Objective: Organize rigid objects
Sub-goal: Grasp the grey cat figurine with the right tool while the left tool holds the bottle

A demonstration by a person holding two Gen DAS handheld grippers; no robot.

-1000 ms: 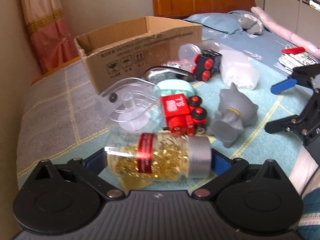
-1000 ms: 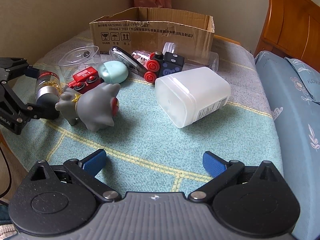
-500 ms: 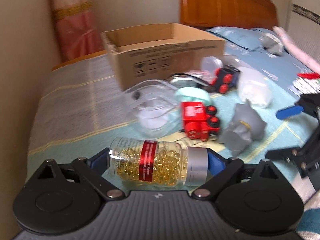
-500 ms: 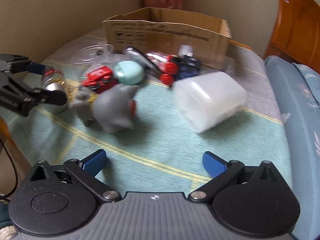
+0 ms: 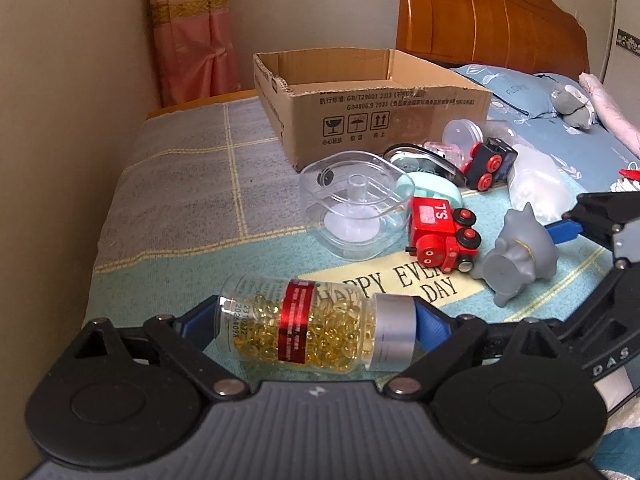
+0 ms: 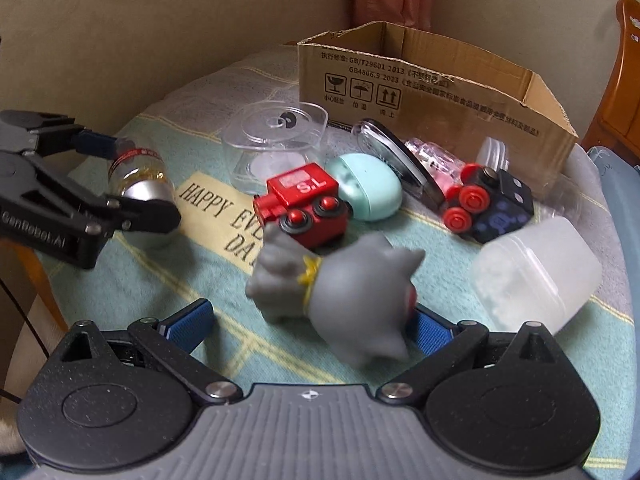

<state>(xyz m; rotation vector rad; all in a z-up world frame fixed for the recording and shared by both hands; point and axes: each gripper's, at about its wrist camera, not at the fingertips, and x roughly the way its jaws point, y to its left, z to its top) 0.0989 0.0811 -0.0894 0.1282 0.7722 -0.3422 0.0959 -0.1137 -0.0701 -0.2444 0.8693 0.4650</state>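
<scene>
The grey animal figure (image 6: 340,296) is smeared by motion in the right wrist view, so its face cannot be read; it hides part of the right blue pad of the right gripper (image 6: 308,326), whose jaws stand wide apart around it, and contact cannot be judged. In the left wrist view that gripper shows only partly, cut off at the right edge of the frame.

The left gripper (image 5: 316,322) is clamped on the capsule bottle (image 5: 316,334), which lies sideways across the lower middle of the frame, clear base to the left pad and silver cap to the right. The bottle covers part of the lettering on the blanket (image 5: 168,208).

At centre lie a clear plastic holder (image 5: 356,208), a red toy train (image 5: 440,236), a mint case (image 6: 370,188) half behind the holder, a black toy engine (image 5: 490,162) and a frosted white tub (image 6: 536,280). The things between the case and engine are too jumbled to name.

The cardboard box (image 5: 384,108) sits open-topped in the upper middle; its floor is out of sight. Bare blanket stretches across the left half of the left wrist frame up to the wall
</scene>
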